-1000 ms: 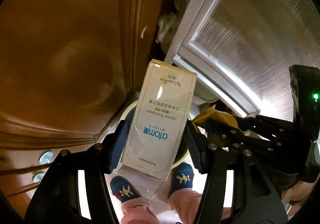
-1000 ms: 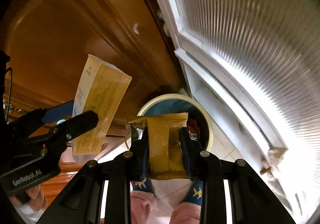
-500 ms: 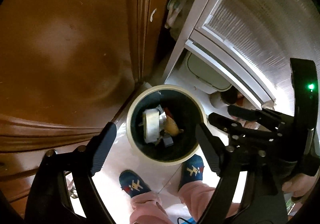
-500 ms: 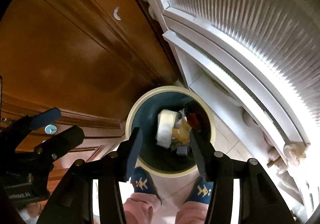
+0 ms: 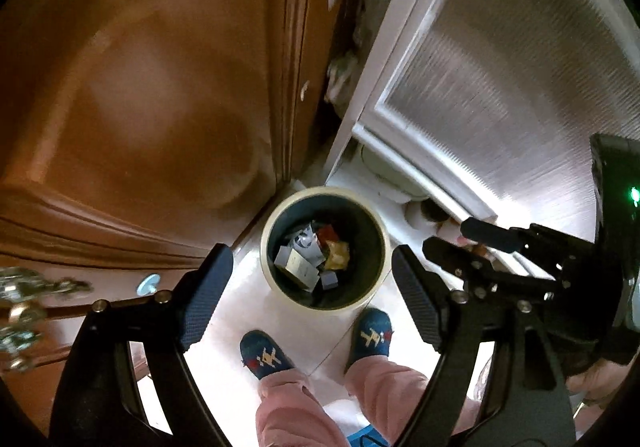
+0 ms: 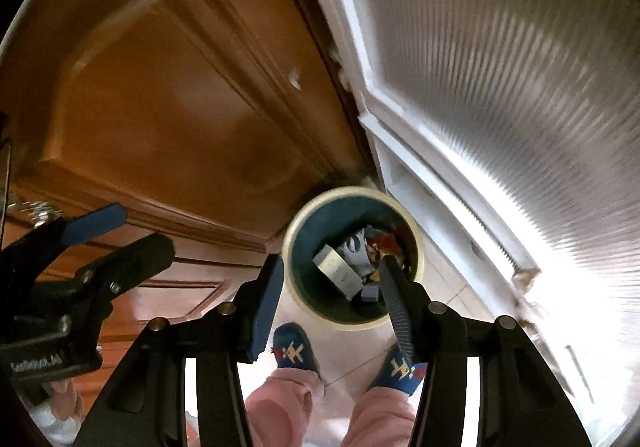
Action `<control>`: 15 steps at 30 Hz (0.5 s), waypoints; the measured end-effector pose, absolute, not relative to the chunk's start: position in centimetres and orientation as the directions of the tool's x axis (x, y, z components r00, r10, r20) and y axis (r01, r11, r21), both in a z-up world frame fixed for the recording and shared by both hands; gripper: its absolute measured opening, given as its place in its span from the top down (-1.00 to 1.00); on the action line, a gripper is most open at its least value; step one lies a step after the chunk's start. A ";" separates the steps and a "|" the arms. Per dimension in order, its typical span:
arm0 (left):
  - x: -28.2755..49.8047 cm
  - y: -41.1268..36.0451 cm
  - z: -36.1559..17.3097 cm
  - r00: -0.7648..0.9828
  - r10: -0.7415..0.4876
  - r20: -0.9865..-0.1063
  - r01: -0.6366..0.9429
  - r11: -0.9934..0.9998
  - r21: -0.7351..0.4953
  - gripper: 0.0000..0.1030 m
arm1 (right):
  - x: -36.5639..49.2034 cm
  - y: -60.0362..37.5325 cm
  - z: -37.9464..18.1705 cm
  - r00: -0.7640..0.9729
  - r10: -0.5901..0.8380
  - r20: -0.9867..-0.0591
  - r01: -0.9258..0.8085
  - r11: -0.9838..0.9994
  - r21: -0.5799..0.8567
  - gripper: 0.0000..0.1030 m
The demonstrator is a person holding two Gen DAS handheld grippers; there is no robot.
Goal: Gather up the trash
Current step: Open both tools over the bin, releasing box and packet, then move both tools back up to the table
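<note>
A round bin with a cream rim (image 5: 276, 223) (image 6: 298, 219) stands on the white floor below both grippers. Inside lie the pale toothpaste box (image 5: 300, 267) (image 6: 338, 271), the yellow wrapper (image 5: 338, 253) and other scraps. My left gripper (image 5: 310, 287) is open and empty, high above the bin. My right gripper (image 6: 330, 297) is open and empty too, above the bin's near side. Each gripper shows in the other's view, the right one (image 5: 472, 243) at the right edge and the left one (image 6: 120, 235) at the left edge.
A brown wooden door (image 5: 140, 107) stands left of the bin and a white-framed ribbed glass door (image 5: 500, 67) to its right. The person's feet in blue slippers (image 5: 266, 357) stand just in front of the bin. Keys (image 5: 24, 287) hang at the far left.
Both grippers let go of the toothpaste box and the yellow wrapper, which dropped into the bin. Both grippers have since risen and opened wider, so the bin looks smaller.
</note>
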State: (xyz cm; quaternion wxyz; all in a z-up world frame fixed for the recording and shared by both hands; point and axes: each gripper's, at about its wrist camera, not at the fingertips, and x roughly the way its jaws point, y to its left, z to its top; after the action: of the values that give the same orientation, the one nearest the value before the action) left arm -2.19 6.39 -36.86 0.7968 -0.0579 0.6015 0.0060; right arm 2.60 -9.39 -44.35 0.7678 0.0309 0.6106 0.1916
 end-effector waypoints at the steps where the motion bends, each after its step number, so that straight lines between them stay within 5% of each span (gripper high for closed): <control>1: -2.2 6.5 -35.4 0.284 -0.060 -0.957 -0.093 0.992 -0.090 -0.54 | 2.5 -9.2 -43.1 0.190 0.338 -0.922 -0.268 0.921 0.283 0.02; 15: -3.2 5.9 -15.2 0.495 0.016 -0.869 -0.154 0.986 -0.070 -0.54 | 2.4 -10.8 -22.7 0.347 0.455 -0.820 -0.464 0.843 0.272 0.01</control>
State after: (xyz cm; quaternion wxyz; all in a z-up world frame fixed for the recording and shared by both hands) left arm -3.22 5.90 -15.16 0.8619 -0.0693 0.4999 0.0493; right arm 2.38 -10.84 -22.66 0.8207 -0.0045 0.4979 0.2802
